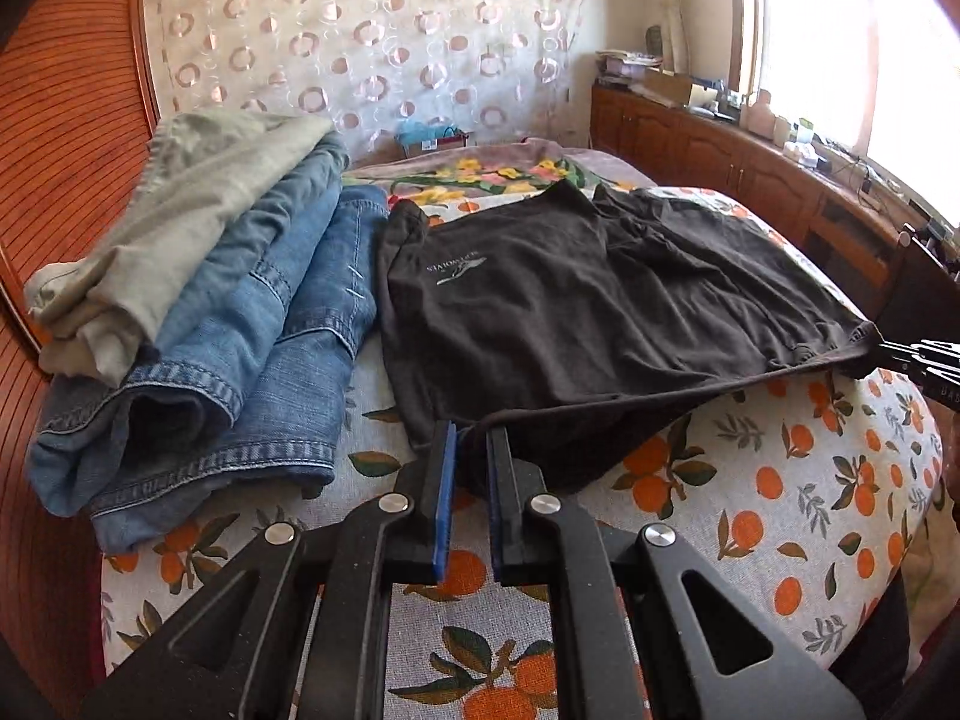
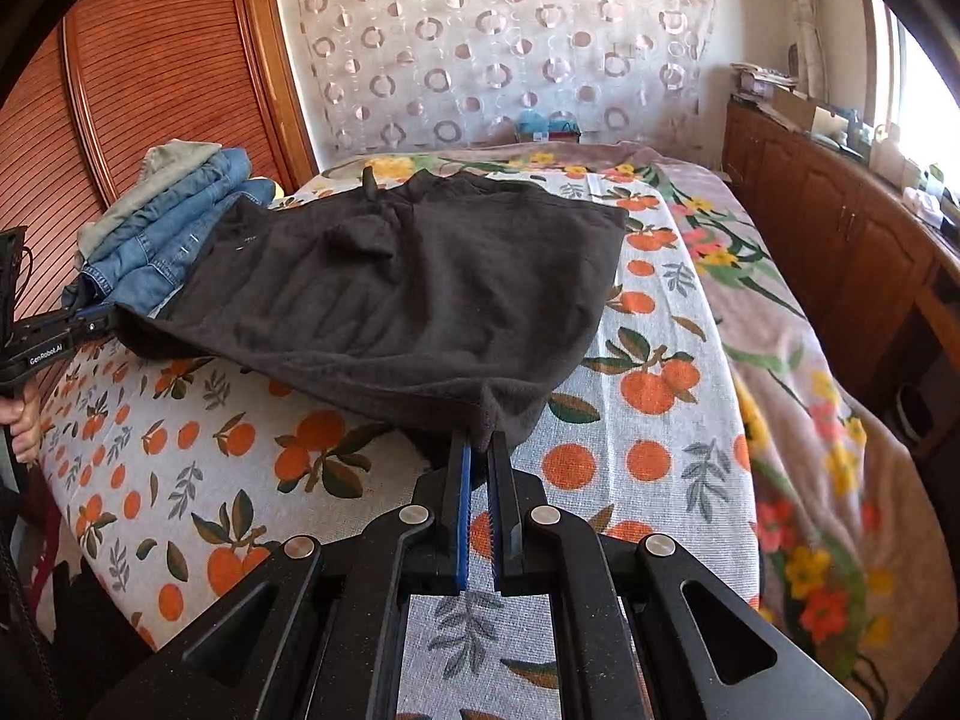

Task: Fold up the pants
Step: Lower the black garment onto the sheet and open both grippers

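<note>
The dark grey-black pants (image 1: 570,312) lie spread on the bed, with a small silver logo near their left side. My left gripper (image 1: 472,433) is shut on the near left corner of the pants' edge. My right gripper (image 2: 480,441) is shut on the near right corner of the same edge. The edge is stretched taut between them, slightly off the bed. The right gripper also shows at the right edge of the left wrist view (image 1: 888,354), and the left gripper at the left edge of the right wrist view (image 2: 102,318). The pants also fill the right wrist view (image 2: 408,288).
A stack of folded blue jeans (image 1: 240,348) with a beige garment (image 1: 198,204) on top lies left of the pants. The bed has an orange-print cover (image 1: 750,498) and a floral blanket (image 2: 798,360). A wooden cabinet (image 2: 840,240) runs along the right; a wooden headboard (image 1: 78,90) stands at left.
</note>
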The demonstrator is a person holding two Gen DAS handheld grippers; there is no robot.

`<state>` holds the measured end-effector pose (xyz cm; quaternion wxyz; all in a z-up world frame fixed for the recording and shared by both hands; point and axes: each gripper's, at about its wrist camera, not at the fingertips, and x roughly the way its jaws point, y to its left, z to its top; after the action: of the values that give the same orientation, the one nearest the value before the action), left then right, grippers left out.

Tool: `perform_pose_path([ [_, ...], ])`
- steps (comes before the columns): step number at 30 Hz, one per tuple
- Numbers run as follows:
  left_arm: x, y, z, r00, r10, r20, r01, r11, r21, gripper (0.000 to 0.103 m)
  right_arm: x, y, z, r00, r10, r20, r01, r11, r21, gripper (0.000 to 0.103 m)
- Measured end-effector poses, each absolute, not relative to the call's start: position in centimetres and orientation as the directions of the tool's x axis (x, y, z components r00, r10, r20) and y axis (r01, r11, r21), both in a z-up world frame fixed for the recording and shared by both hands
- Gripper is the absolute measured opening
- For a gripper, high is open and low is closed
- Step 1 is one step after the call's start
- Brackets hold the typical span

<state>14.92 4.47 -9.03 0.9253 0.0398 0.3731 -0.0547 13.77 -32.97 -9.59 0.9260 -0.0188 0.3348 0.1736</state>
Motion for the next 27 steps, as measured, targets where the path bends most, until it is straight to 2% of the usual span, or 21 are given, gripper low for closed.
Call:
perform_pose_path([
  [14, 9.6, 5.5, -4.9, 0.774, -0.127, -0.620, 0.155, 0.988, -0.009, 0.010, 6.0, -35.4, -8.1, 0.746, 0.342, -0.572, -0.352, 0.931, 0.097, 0.004],
  [21, 9.7, 4.9, -6.6, 0.745, -0.147, -0.650, 0.175, 0.984, -0.022, 0.010, 6.2, -35.9, -10.3, 0.715, 0.347, -0.607, -0.330, 0.933, 0.145, 0.005],
  [24, 10.0, 4.5, -7.2, 0.731, -0.167, -0.662, 0.185, 0.982, -0.043, 0.020, 6.5, -36.3, -10.5, 0.709, 0.351, -0.612, -0.320, 0.933, 0.164, 0.007],
  [27, 10.2, 4.0, -7.6, 0.728, -0.165, -0.665, 0.190, 0.981, -0.035, 0.034, 6.4, -36.8, -10.2, 0.720, 0.338, -0.607, -0.309, 0.938, 0.156, 0.009],
])
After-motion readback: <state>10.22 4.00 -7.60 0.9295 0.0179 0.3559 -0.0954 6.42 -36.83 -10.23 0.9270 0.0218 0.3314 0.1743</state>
